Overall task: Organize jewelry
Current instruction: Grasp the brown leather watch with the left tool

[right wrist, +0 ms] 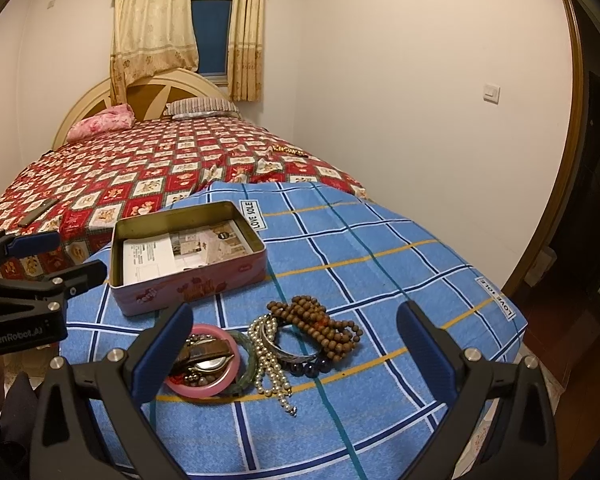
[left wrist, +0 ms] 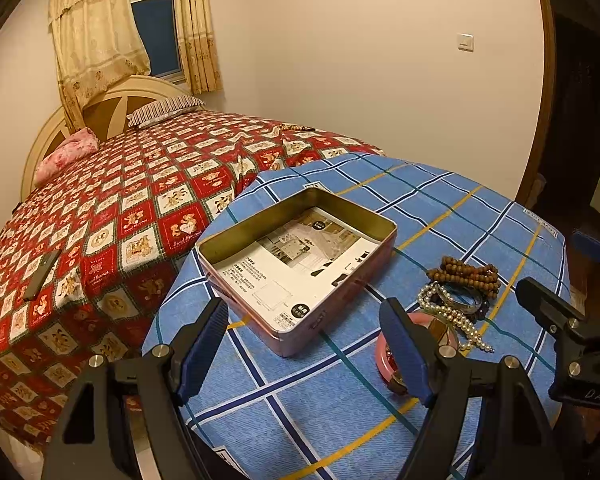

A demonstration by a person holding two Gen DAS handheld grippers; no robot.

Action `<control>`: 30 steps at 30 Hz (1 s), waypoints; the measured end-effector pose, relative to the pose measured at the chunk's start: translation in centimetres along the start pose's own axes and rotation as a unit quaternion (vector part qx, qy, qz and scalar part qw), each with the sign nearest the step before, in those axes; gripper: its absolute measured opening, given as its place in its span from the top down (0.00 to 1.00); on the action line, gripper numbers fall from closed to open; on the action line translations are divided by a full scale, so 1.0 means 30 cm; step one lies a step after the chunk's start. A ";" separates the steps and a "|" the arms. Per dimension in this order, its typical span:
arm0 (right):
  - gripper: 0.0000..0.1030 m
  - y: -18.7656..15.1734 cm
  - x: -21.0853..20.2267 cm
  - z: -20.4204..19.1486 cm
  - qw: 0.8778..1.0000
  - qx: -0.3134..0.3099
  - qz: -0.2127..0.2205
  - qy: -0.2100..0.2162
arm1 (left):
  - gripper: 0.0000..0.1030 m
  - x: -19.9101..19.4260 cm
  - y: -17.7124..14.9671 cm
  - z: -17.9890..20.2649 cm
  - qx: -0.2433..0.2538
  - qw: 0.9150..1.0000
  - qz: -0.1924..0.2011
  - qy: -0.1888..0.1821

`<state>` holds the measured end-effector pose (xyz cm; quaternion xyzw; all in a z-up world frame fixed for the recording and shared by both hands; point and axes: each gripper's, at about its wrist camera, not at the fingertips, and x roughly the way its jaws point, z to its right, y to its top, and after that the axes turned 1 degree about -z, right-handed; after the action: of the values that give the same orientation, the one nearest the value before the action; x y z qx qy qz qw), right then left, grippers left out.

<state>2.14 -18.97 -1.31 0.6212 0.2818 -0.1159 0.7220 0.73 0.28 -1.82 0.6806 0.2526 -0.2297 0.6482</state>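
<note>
An open pink tin box (left wrist: 300,332) (right wrist: 188,292) lined with a printed sheet stands on a blue plaid cloth. To its right lies a heap of jewelry: brown wooden beads (left wrist: 466,274) (right wrist: 320,322), a pearl strand (left wrist: 454,318) (right wrist: 270,368), a silver bangle (left wrist: 460,300) (right wrist: 284,350), a green bangle (right wrist: 249,364), and a pink bangle (left wrist: 382,356) (right wrist: 220,382) around small dark pieces. My left gripper (left wrist: 312,344) is open and empty, just in front of the tin. My right gripper (right wrist: 296,352) is open and empty, straddling the heap from above.
The blue plaid cloth (left wrist: 340,412) (right wrist: 400,272) covers a rounded surface against a bed with a red patterned cover (left wrist: 120,208) (right wrist: 120,168). A dark flat device (left wrist: 42,268) (right wrist: 38,212) lies on the bed. A wooden door frame (right wrist: 568,160) is to the right.
</note>
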 end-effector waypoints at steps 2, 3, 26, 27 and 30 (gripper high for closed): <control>0.00 -0.007 0.007 0.000 1.000 -0.001 -0.004 0.001 | 0.24 0.009 -0.003 0.000 -0.002 1.000 -0.002 0.000; 0.00 -0.009 0.008 -0.002 1.000 0.000 -0.005 0.002 | 0.24 0.015 -0.003 0.001 -0.002 1.000 -0.004 0.001; 0.06 -0.128 0.183 0.164 0.996 0.036 -0.077 -0.028 | 0.24 0.184 -0.081 0.186 0.032 0.992 -0.071 -0.096; 0.06 -0.130 0.183 0.160 0.996 0.036 -0.078 -0.027 | 0.25 0.183 -0.086 0.193 0.035 0.992 -0.072 -0.102; 0.06 -0.130 0.186 0.157 0.996 0.035 -0.078 -0.023 | 0.42 0.192 -0.098 0.216 0.045 0.989 -0.082 -0.117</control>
<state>5.91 -23.26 -7.30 0.6195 0.3083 -0.1961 0.6948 3.36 -5.84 -8.12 0.6551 0.2193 -0.3708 0.6207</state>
